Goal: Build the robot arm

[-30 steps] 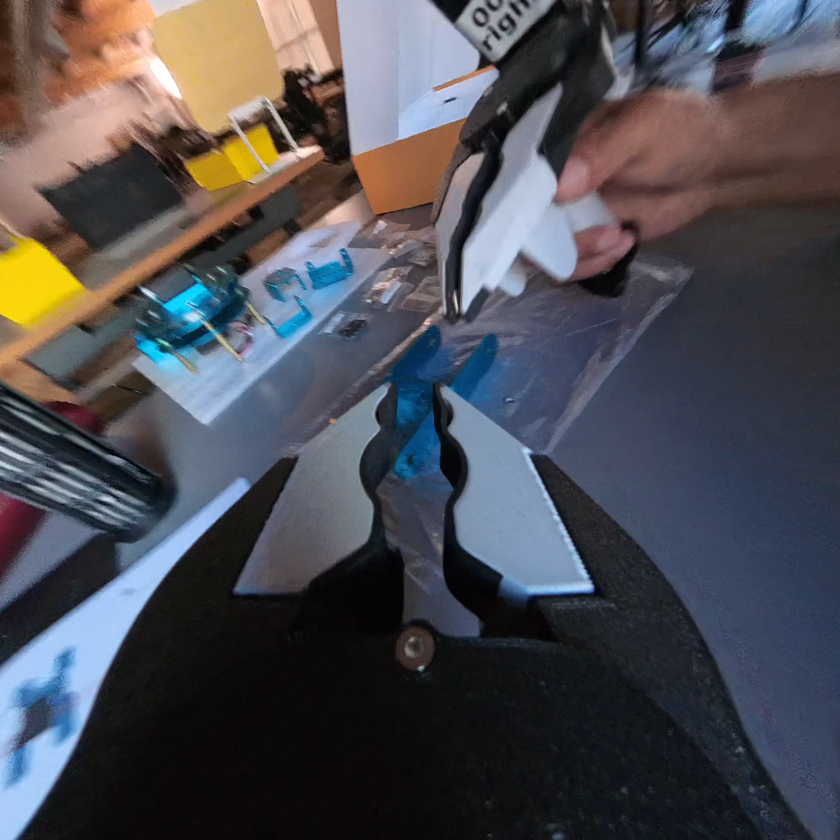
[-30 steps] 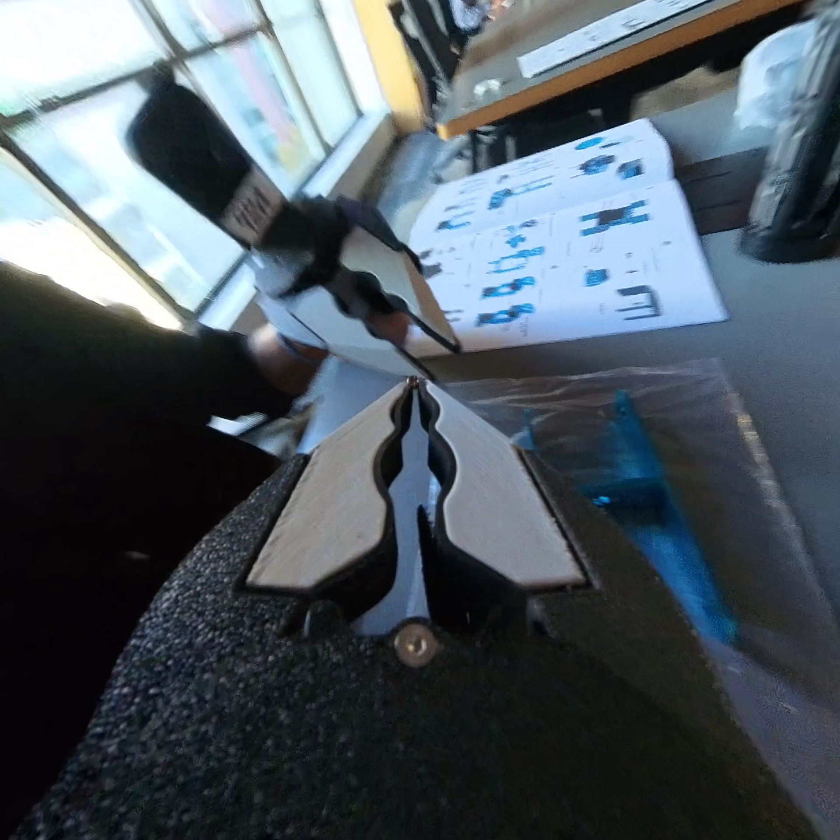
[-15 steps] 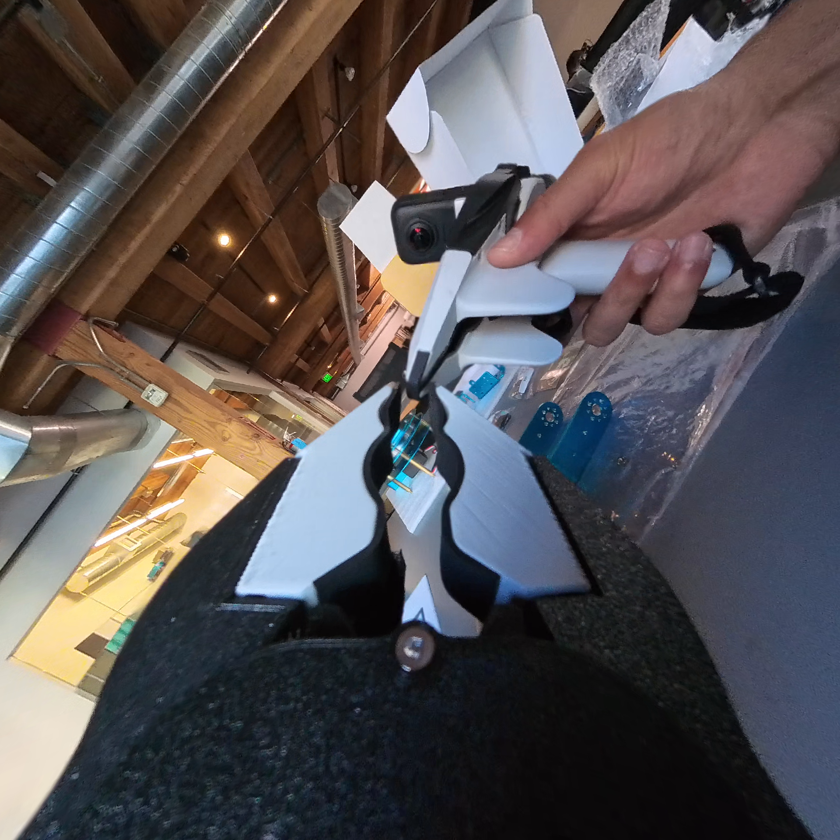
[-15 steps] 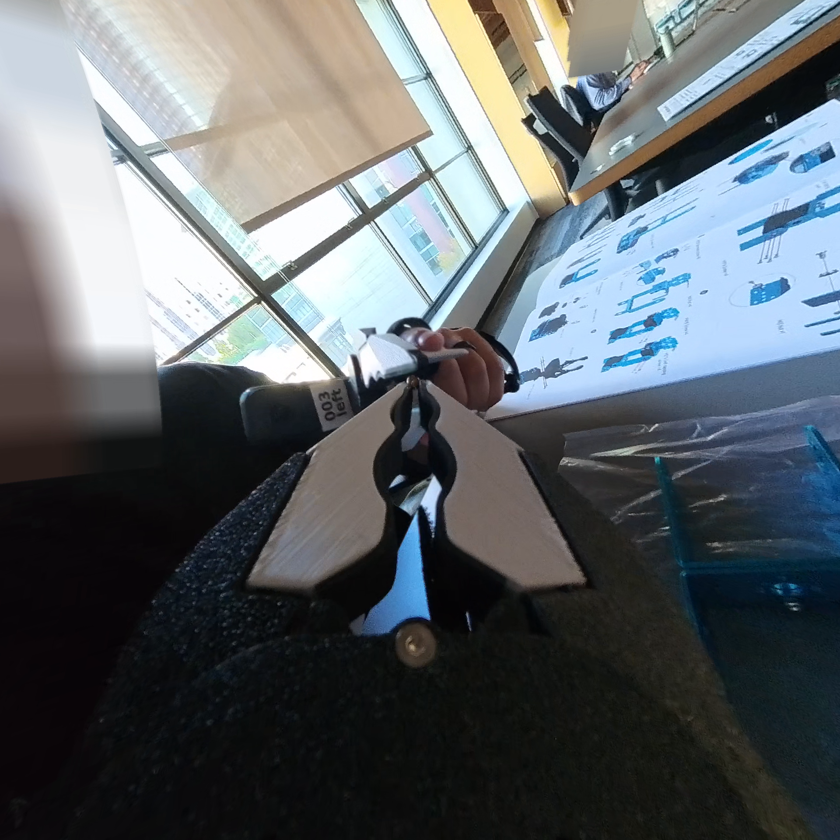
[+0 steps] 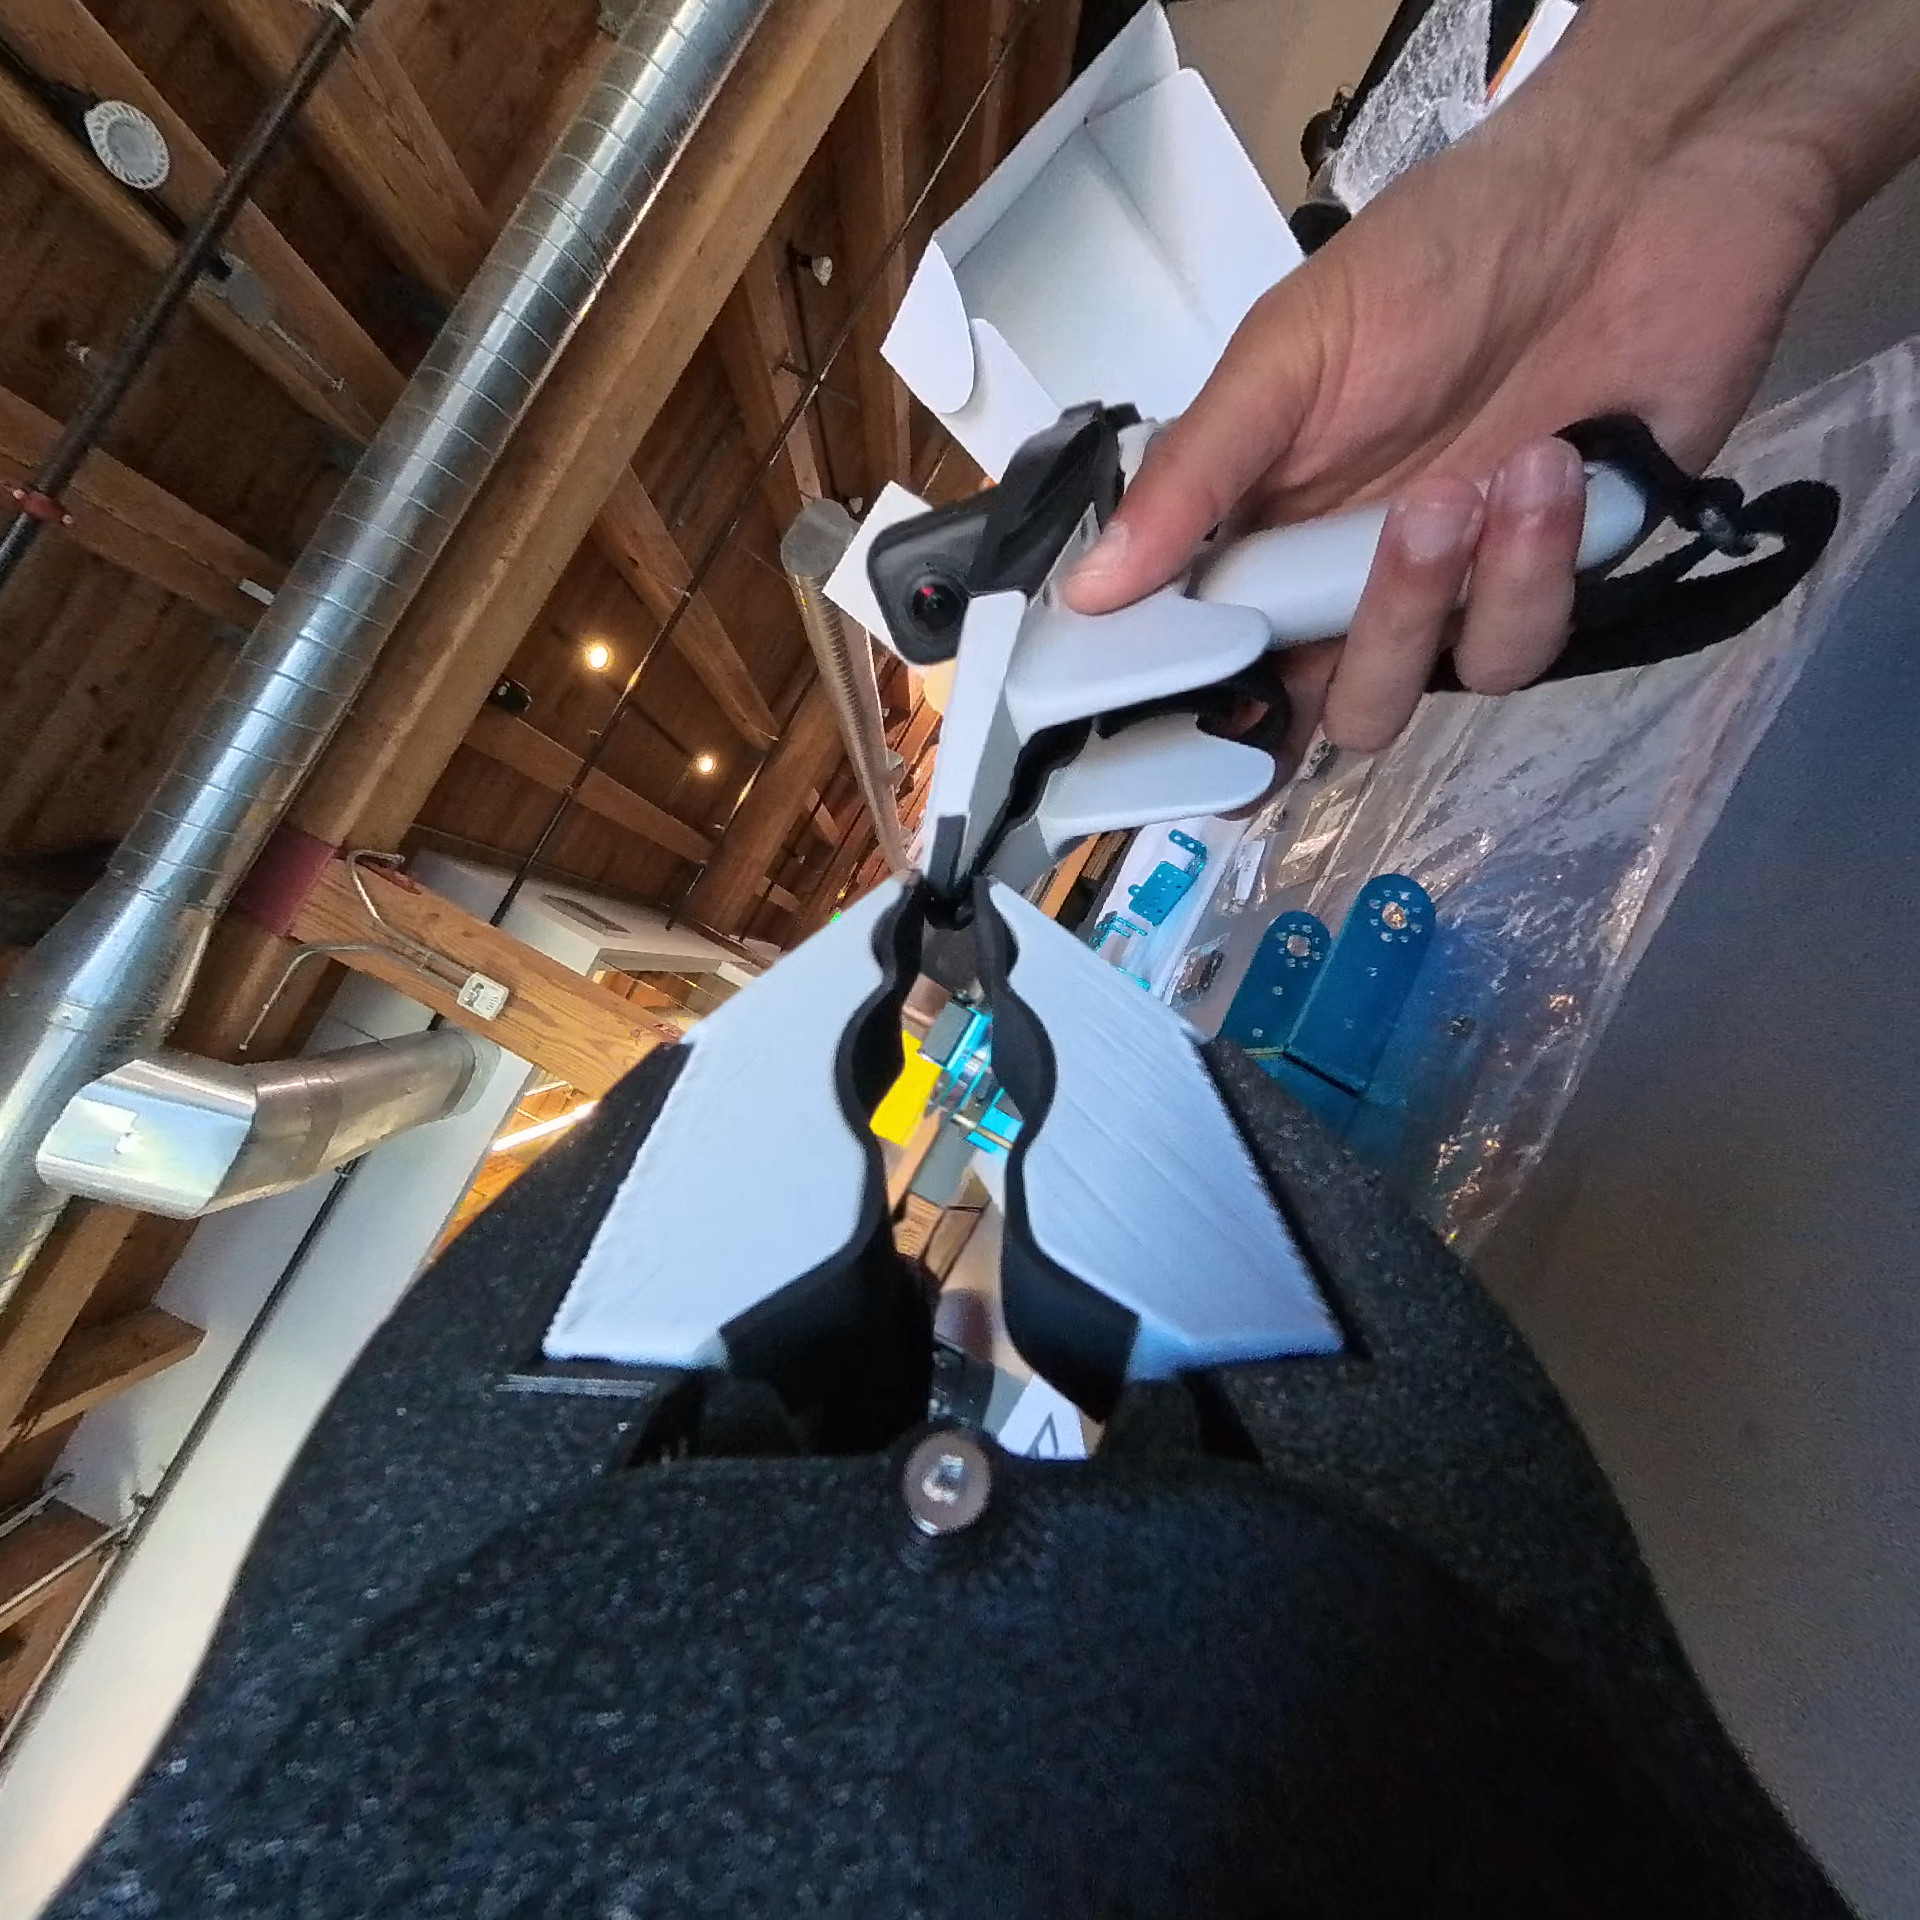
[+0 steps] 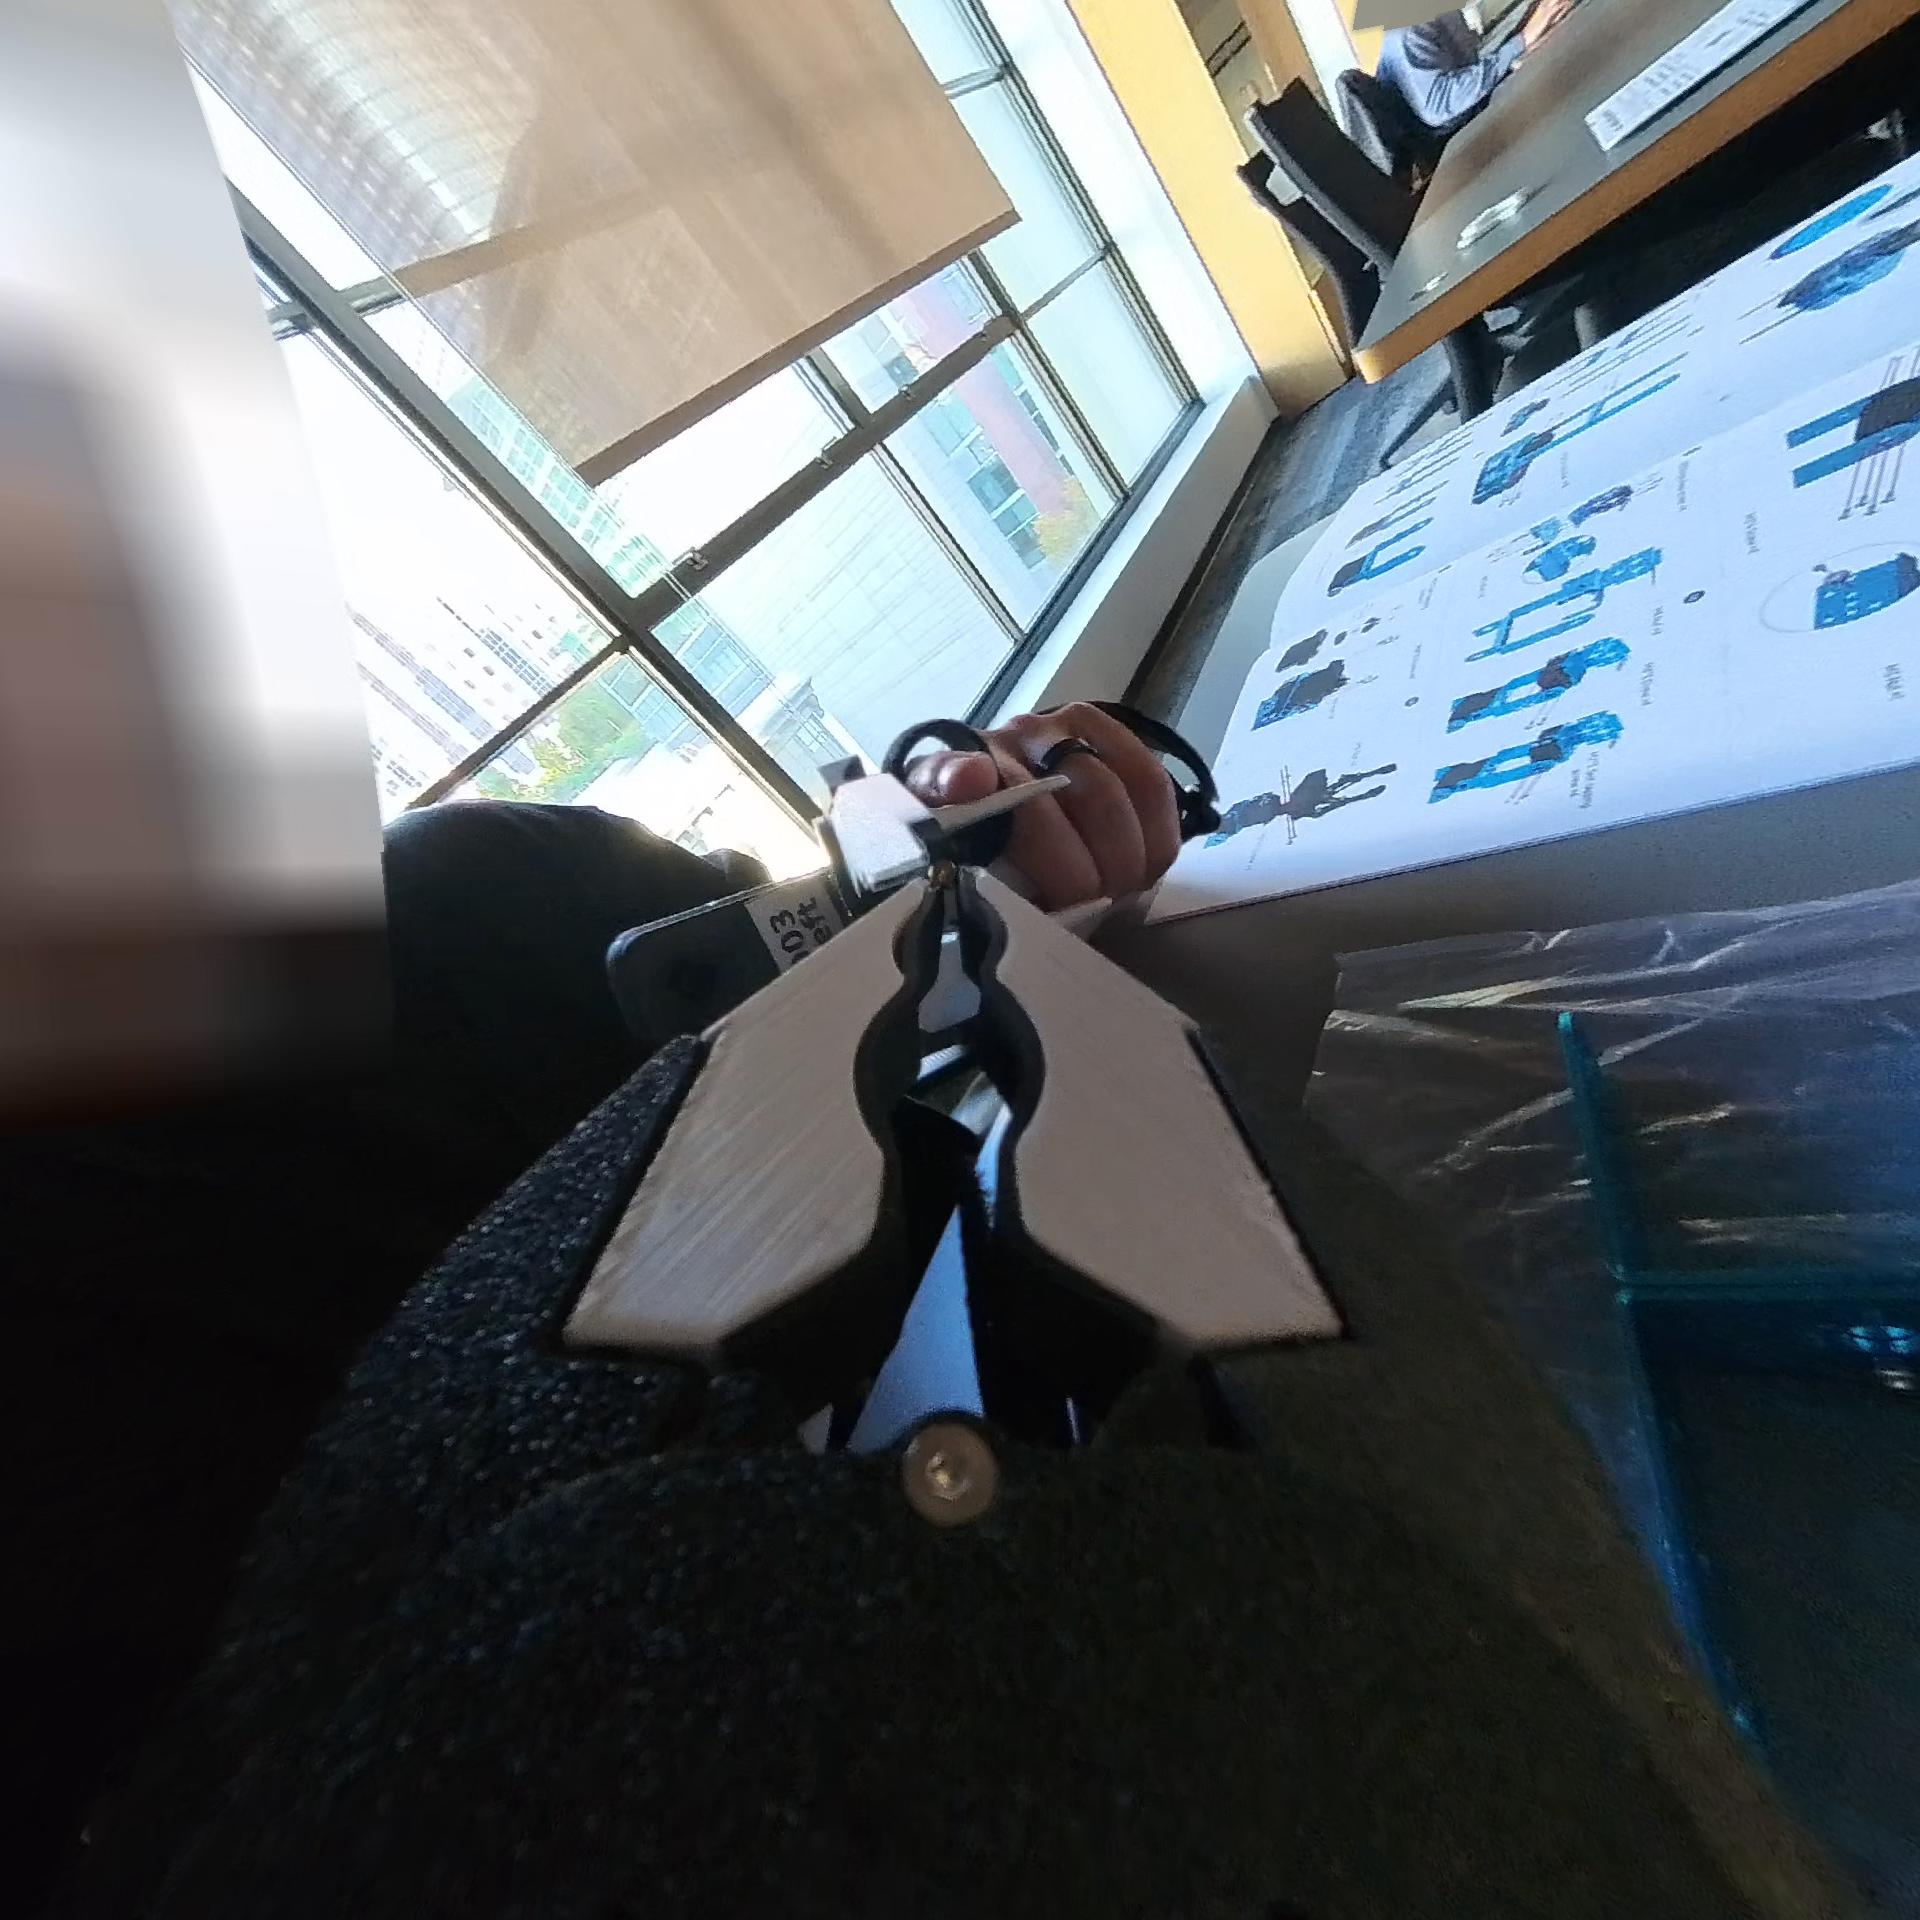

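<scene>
My two grippers meet tip to tip above a grey table [image 5: 1714, 1091]. My left gripper [image 5: 943, 902] stands narrowly open, and the black tips of my right gripper [image 5: 951, 868], held by a hand [image 5: 1455, 364], reach into its gap. In the right wrist view my right gripper [image 6: 941, 883] is shut, with a tiny brass-coloured part [image 6: 941, 875] at its tip. The left gripper [image 6: 883, 831] and the hand [image 6: 1070, 800] that holds it lie just beyond. A clear plastic bag holding blue metal brackets [image 5: 1351, 987] lies on the table below, and also shows in the right wrist view [image 6: 1662, 1143].
An open instruction booklet [image 6: 1558, 623] lies on the table by the left hand. A white cardboard box [image 5: 1091, 260] stands open behind the right gripper. Small blue parts [image 5: 1174, 883] lie farther back. Windows and another table with chairs [image 6: 1507, 208] lie beyond. The grippers are tip to tip, or close to it.
Both grippers have tilted up from the bag and turned towards each other. Their tips have come together, and the left gripper's gap has narrowed a little.
</scene>
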`<state>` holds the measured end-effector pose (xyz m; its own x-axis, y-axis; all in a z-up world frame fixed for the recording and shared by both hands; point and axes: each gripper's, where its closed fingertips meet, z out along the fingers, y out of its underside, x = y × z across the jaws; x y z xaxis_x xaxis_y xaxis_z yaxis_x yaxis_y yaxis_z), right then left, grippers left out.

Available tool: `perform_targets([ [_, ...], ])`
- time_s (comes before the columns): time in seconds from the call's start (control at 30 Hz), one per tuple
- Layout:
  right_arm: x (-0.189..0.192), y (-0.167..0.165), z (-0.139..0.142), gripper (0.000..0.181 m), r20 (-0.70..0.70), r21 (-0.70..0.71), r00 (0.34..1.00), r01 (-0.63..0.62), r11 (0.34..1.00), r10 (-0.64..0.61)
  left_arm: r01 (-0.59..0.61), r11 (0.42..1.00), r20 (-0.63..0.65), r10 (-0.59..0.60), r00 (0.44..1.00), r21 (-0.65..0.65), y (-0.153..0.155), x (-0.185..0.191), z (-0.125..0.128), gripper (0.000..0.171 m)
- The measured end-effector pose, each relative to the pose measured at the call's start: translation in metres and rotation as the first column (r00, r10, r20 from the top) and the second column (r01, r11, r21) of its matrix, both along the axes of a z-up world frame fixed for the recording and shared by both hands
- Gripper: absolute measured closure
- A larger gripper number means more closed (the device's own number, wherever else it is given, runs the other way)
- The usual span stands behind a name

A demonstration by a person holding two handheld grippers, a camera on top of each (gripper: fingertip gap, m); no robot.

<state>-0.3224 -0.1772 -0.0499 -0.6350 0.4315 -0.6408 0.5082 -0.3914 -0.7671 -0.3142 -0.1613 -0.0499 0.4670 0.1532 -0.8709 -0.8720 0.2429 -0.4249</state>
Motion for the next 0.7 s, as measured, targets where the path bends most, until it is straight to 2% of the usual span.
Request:
perform_targets([
  [0.17,0.004,-0.001,0.001,0.179,-0.018,0.039,1.0,-0.011,0.999,0.011,0.053,0.998,0.048,-0.052,0.998,-0.023,-0.002,0.005,0.002,0.163],
  [0.37,0.018,-0.009,0.002,0.175,-0.014,-0.026,0.991,-0.132,0.991,0.132,0.199,0.977,0.128,-0.187,0.974,-0.08,-0.01,0.017,0.001,0.165],
  [0.5,0.018,-0.009,-0.001,0.178,-0.007,-0.035,0.988,-0.152,0.988,0.152,0.217,0.971,0.132,-0.203,0.97,-0.103,-0.011,0.018,-0.002,0.166],
  [0.57,0.013,-0.003,-0.007,0.177,0.0,0.034,0.995,-0.1,0.994,0.1,0.196,0.972,0.133,-0.179,0.975,-0.133,-0.006,0.013,-0.008,0.169],
  [0.63,0.007,0.01,-0.024,0.175,0.05,0.163,0.998,-0.033,0.986,0.025,0.195,0.952,0.197,-0.149,0.969,-0.236,0.005,0.006,-0.024,0.171],
  [0.7,0.008,0.027,-0.032,0.172,0.065,0.259,0.997,0.031,0.965,-0.049,0.164,0.949,0.241,-0.098,0.966,-0.27,0.01,-0.004,-0.029,0.171],
])
